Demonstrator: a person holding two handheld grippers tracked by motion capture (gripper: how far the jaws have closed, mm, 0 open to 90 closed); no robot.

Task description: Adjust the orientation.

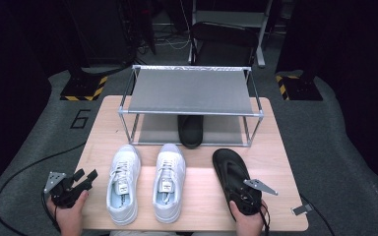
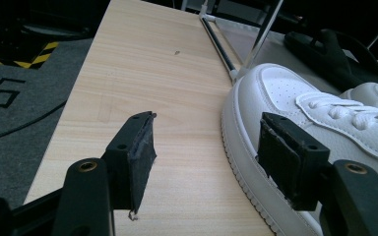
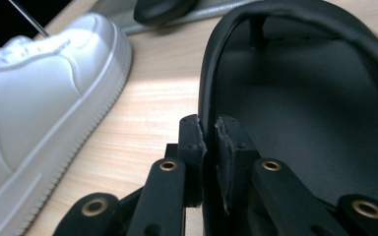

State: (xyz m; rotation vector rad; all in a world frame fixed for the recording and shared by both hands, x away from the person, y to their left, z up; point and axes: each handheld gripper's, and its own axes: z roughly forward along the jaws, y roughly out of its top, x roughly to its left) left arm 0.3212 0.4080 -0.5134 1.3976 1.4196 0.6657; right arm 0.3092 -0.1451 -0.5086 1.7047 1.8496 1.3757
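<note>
From the high view I see a light wooden tabletop (image 1: pixel 275 147) standing on grey carpet (image 1: pixel 325 128); the room behind is dark, with black stands on yellow-and-black striped bases (image 1: pixel 81 88) to either side, a dark chair (image 1: pixel 224 44) beyond the far edge, and a number six marked on the floor at the left; a metal-framed shoe rack (image 1: pixel 189 91) with a grey top shelf sits at the far half of the tabletop, and a black shoe (image 1: pixel 190 130) lies on its lower level; two white sneakers (image 1: pixel 145 182) lie side by side in front of it, toes toward the rack; the black sandal (image 1: pixel 234 174) lies to their right, and my right hand-held gripper (image 1: pixel 243 199) is at its heel end; my left hand-held gripper (image 1: pixel 81 179) sits at the tabletop's left near corner, just beside the left sneaker.

In the left gripper view the jaws stand wide with bare wood grain between them; the right jaw is close against the white sneaker's (image 2: pixel 295 108) sole edge, though I cannot tell whether it touches; the rack's thin frame (image 2: pixel 219 44) runs off ahead.

In the right gripper view the jaws are narrow and pinch the sandal's (image 3: pixel 300 98) thin side rim, one pad either side; the sandal rests on the wood, with a white sneaker (image 3: pixel 44 93) near on the left.
</note>
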